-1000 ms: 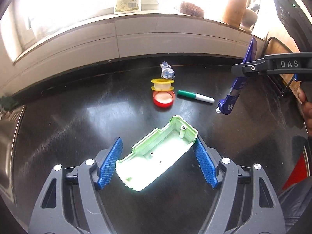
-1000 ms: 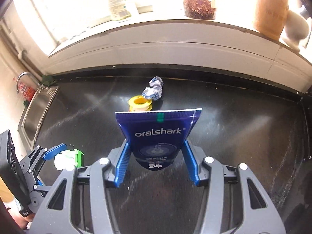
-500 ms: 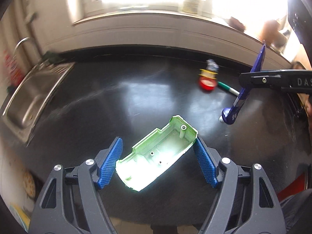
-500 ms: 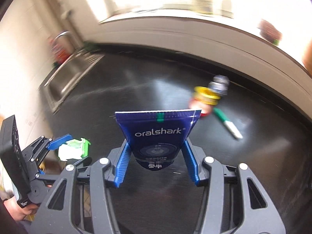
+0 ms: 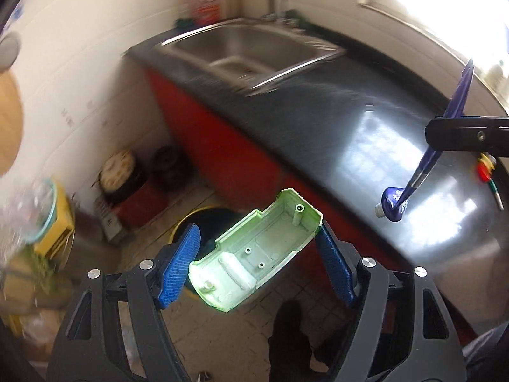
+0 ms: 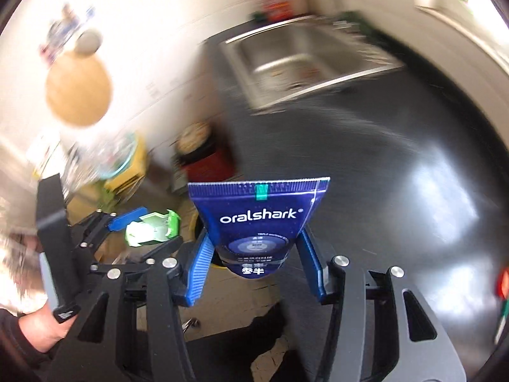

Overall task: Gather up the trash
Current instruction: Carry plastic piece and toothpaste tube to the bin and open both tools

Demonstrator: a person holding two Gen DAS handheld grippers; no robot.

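Green plastic casing (image 5: 254, 254) clamped in our left gripper (image 5: 259, 265) and toothpaste tube (image 6: 259, 222) in our right gripper (image 6: 254, 267), we should centre both over the yellow-rimmed bin (image 5: 203, 219), lower centre, before letting go.

The left hand-held gripper (image 5: 257, 258) fills the lower middle of its frame, pointing steeply down, blue pads clamped on a green plastic shell (image 5: 254, 251). The right hand-held gripper (image 6: 254, 264), likewise tilted down, pinches a blue toothpaste tube (image 6: 257, 222). A hand (image 6: 38, 328) shows at lower left.

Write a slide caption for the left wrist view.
Left gripper carries a green plastic shell above a floor bin beside the counter.
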